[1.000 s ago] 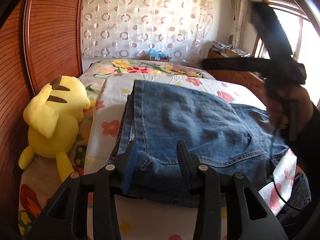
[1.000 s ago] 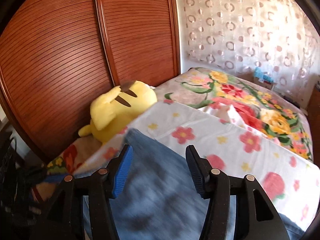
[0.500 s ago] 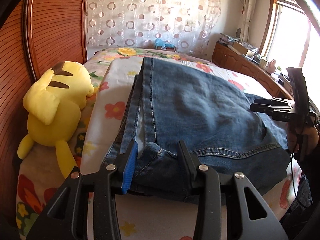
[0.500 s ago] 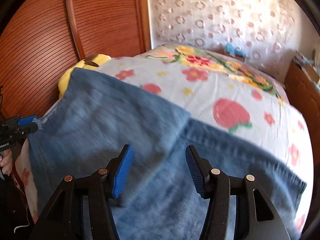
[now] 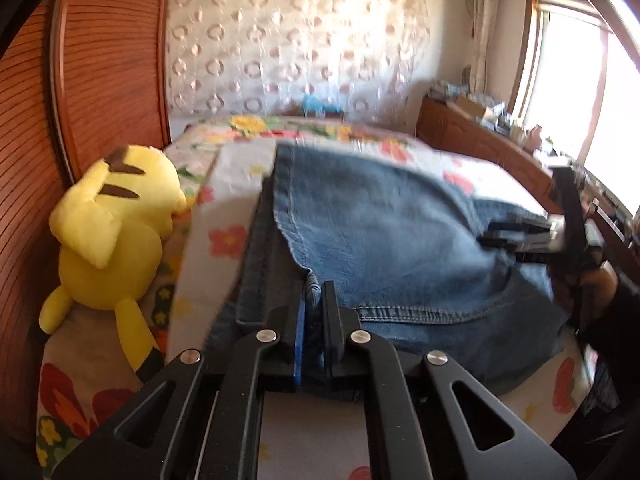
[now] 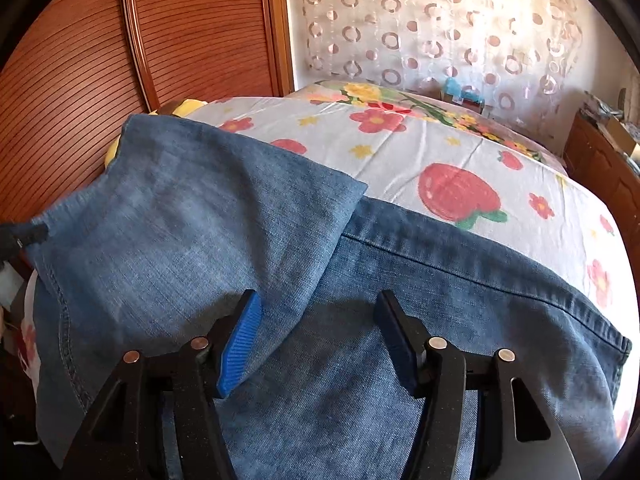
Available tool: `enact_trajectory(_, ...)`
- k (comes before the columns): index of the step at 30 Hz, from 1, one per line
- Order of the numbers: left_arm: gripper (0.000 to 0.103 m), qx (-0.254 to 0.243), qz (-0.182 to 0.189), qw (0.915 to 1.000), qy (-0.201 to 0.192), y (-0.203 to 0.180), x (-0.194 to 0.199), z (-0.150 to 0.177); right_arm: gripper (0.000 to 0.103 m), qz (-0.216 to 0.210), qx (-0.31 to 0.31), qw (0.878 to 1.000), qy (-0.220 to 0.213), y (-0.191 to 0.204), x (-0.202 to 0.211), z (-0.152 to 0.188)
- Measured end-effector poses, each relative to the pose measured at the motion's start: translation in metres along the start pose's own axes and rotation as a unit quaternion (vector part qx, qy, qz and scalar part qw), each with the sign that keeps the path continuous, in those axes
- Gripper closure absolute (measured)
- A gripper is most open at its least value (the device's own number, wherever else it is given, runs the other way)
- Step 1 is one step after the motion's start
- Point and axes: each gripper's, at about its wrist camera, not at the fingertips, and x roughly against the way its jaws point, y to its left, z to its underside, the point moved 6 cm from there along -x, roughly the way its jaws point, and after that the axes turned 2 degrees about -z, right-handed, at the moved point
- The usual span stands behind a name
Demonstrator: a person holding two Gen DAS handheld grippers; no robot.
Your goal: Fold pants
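Observation:
Blue denim pants (image 5: 392, 240) lie folded on the flowered bed sheet (image 5: 236, 168); they also fill the right wrist view (image 6: 208, 224). My left gripper (image 5: 314, 292) is shut on a bunched corner of the denim at the near edge. My right gripper (image 6: 318, 320) is open and empty, just above the pants near the folded-over leg's edge. It shows in the left wrist view (image 5: 504, 236) at the right side of the pants. The left gripper's tip shows at the left edge of the right wrist view (image 6: 24, 236), holding the denim corner.
A yellow plush toy (image 5: 116, 240) lies at the bed's left side against the wooden wardrobe (image 5: 100, 80). A wooden dresser (image 5: 480, 148) with clutter stands at the right under the window. A patterned curtain (image 6: 440, 28) hangs behind the bed.
My left gripper has closed on the denim corner. My right gripper has let go of the leg and dropped to just above the pants, open.

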Motion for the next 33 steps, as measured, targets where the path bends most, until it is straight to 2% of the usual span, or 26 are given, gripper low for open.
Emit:
enact_trajectory(5, 0.095, 0.006, -0.009, 0.9999, -0.006, 0.008, 0.001, -0.007, 0.035, -0.001, 0.008, 1.0, 0.004, 0.002, -0.001, 0.001)
enact_trajectory(9, 0.095, 0.012, -0.02, 0.9996, 0.018, 0.01, -0.013, 0.002, 0.037, -0.013, -0.008, 1.0, 0.001, -0.004, 0.002, 0.0)
enact_trajectory(11, 0.095, 0.012, -0.023, 0.9993, 0.025, 0.011, -0.017, 0.007, 0.051, -0.021, -0.024, 1.0, -0.004, -0.009, 0.005, -0.002)
enact_trajectory(14, 0.095, 0.015, -0.024, 0.9992, 0.03, 0.012, -0.02, 0.011, 0.064, -0.038, -0.035, 0.999, -0.009, -0.012, 0.009, -0.01)
enact_trajectory(22, 0.095, 0.014, -0.022, 0.9992, 0.029, 0.011, -0.02, 0.012, 0.074, -0.046, -0.072, 0.996, 0.024, -0.026, -0.017, -0.033)
enact_trajectory(26, 0.095, 0.015, -0.021, 0.9992, 0.03, 0.01, -0.02, 0.012, 0.097, -0.054, -0.067, 0.996, 0.017, -0.02, -0.024, -0.05)
enact_trajectory(30, 0.095, 0.013, -0.022, 0.9993, 0.028, 0.009, -0.017, 0.011, 0.098, -0.031, -0.038, 0.997, -0.052, -0.01, 0.002, -0.074)
enact_trajectory(33, 0.094, 0.009, -0.025, 0.9994, 0.024, 0.006, -0.015, 0.01, 0.098, -0.007, -0.025, 0.998, -0.058, -0.003, 0.005, -0.077)
